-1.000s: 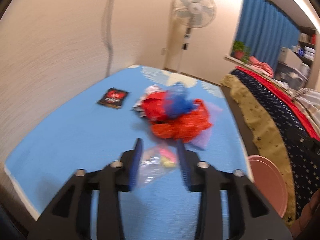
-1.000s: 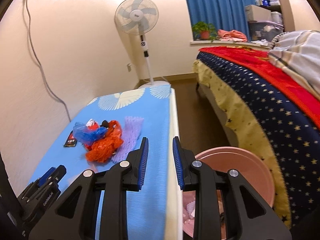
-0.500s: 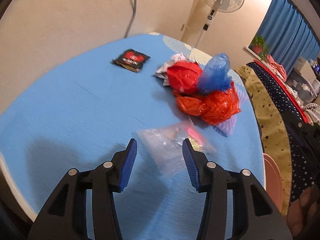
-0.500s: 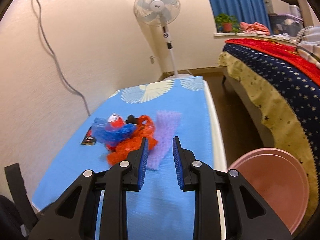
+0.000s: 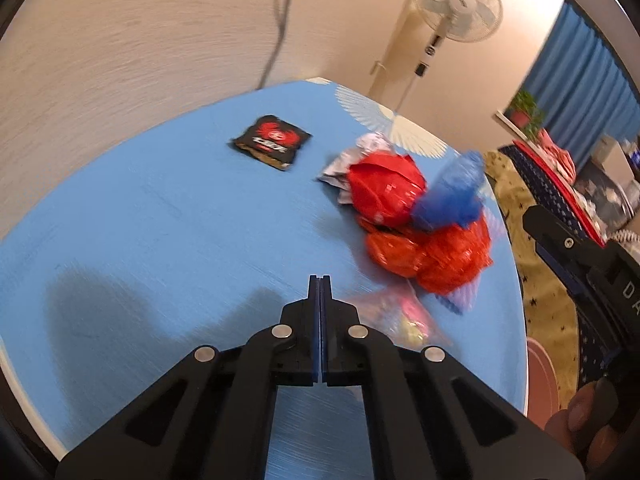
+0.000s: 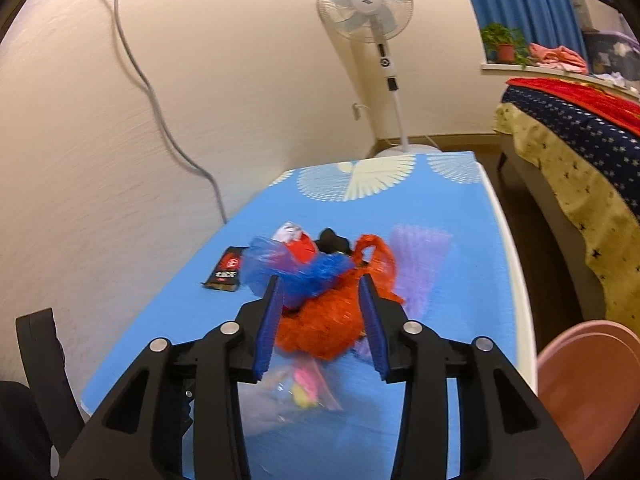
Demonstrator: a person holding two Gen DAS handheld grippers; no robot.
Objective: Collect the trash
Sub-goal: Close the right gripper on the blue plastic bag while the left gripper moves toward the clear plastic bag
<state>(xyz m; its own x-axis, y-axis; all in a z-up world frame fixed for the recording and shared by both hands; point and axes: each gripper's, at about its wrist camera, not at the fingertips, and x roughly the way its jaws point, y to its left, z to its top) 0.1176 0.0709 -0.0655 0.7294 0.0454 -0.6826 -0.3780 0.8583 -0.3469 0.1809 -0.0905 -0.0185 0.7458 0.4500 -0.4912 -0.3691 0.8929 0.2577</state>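
The left gripper (image 5: 320, 278) is pressed together with nothing between its pads, a clear bag (image 5: 400, 316) lying just to its right on the blue table (image 5: 160, 220). The right gripper (image 6: 322, 292) is opening, framing the orange bag (image 6: 324, 320) in the trash pile without touching it; a pink bin (image 6: 592, 380) stands off the table's right edge.

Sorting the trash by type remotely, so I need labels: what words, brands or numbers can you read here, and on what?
"DA": white letters on the right hand-held gripper, cut off at the frame edge.
Black packet: red crab-like emblem with white lettering below, too blurred to read.
Fan: small mark on the hub and on the pole's control panel, too small to read.
Clear bag, red and blue wrappers: no readable text.
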